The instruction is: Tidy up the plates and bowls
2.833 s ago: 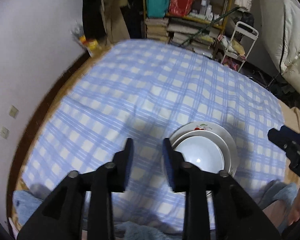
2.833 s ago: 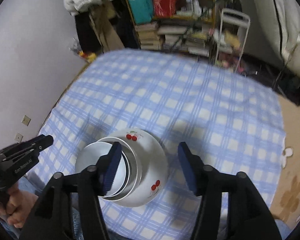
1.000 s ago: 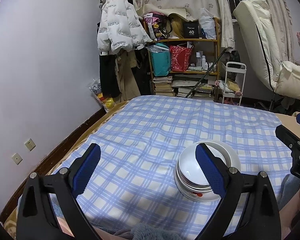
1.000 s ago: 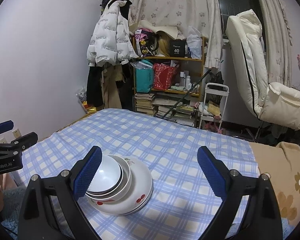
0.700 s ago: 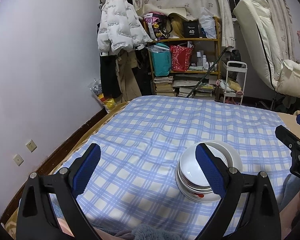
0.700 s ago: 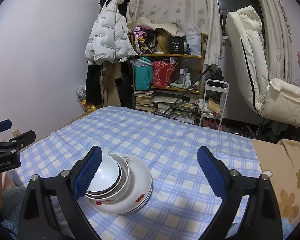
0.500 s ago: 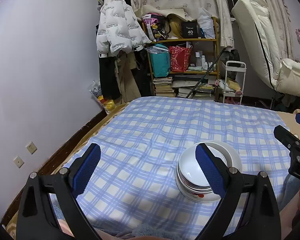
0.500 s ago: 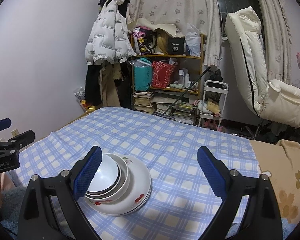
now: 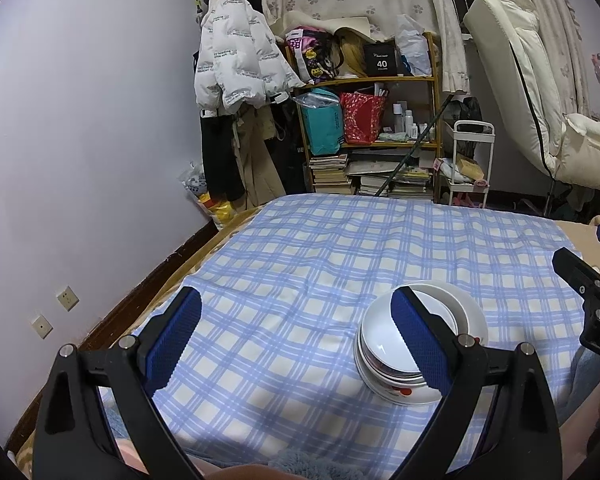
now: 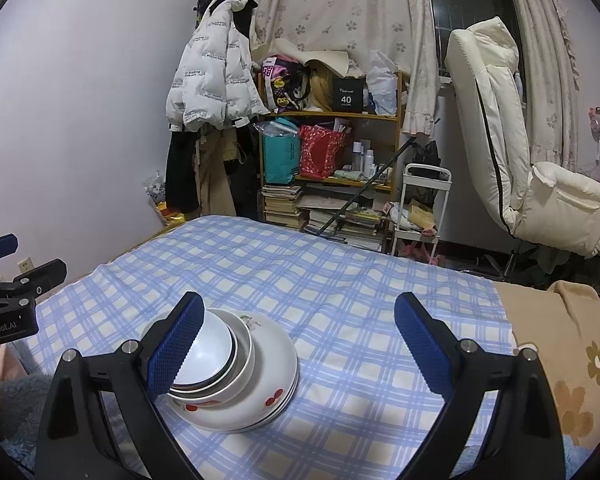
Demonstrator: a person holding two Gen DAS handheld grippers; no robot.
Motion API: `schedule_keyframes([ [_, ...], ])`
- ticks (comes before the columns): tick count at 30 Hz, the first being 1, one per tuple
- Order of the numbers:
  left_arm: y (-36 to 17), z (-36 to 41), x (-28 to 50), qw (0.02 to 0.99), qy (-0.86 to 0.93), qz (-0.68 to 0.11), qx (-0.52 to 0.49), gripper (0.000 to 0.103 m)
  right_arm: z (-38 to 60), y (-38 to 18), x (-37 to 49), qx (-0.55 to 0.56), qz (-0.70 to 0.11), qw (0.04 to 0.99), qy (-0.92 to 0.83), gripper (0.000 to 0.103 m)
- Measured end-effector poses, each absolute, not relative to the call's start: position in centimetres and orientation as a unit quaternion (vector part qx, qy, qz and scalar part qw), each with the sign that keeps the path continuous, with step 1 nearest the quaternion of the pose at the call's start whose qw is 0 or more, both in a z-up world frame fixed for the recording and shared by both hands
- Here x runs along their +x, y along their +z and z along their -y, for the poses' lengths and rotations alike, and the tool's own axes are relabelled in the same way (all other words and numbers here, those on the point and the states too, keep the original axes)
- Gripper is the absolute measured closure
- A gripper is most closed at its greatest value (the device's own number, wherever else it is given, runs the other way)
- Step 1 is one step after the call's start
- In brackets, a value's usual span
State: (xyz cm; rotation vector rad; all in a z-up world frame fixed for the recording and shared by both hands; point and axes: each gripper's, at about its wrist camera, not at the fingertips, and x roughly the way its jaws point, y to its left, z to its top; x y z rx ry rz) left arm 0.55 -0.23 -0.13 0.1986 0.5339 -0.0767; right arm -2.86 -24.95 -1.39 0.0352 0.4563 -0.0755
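1. Blue-and-white checked cloth (image 9: 320,264) covers the flat surface and fills the middle and lower part of both views.
2. White recliner chair (image 10: 512,152) stands upright at the right of the right wrist view, beside the floral curtain (image 10: 340,12) at top centre.
3. White puffer jacket (image 9: 236,68) hangs at upper centre-left of the left wrist view, against the plain wall.
4. Wooden shelf unit (image 10: 332,152), centre of the right wrist view, is packed with bags, bottles and stacked books; a small white trolley (image 10: 424,208) is just right of it.
5. Left gripper (image 9: 296,336): blue pads spread wide, nothing between them, bottom centre of the left wrist view, above the cloth.
6. Right gripper (image 10: 300,344): blue pads also spread wide, holding nothing, bottom centre of the right wrist view.
7. Stack of dishes (image 10: 236,380) sits on the cloth, lower left of the right wrist view, partly behind the right gripper's left finger. In the left wrist view it is at lower right, behind the left gripper's right finger.
8. Bottom of the stack is a wide cherry-print plate (image 10: 272,392); nested in it is a cherry-print bowl (image 10: 204,402).
9. Plain white bowl (image 10: 208,352) on top, tilted.
10. Two wall sockets (image 9: 54,310) at lower left of the left wrist view.
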Motion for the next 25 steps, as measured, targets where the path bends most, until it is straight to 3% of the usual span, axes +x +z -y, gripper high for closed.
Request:
schedule_keyframes([
  [25,-0.03,-0.19,0.43,0.961,-0.03,-0.257,0.099,0.008,25.4,-1.25,-3.01,0.014,-0.224,0.974,-0.039,0.002],
])
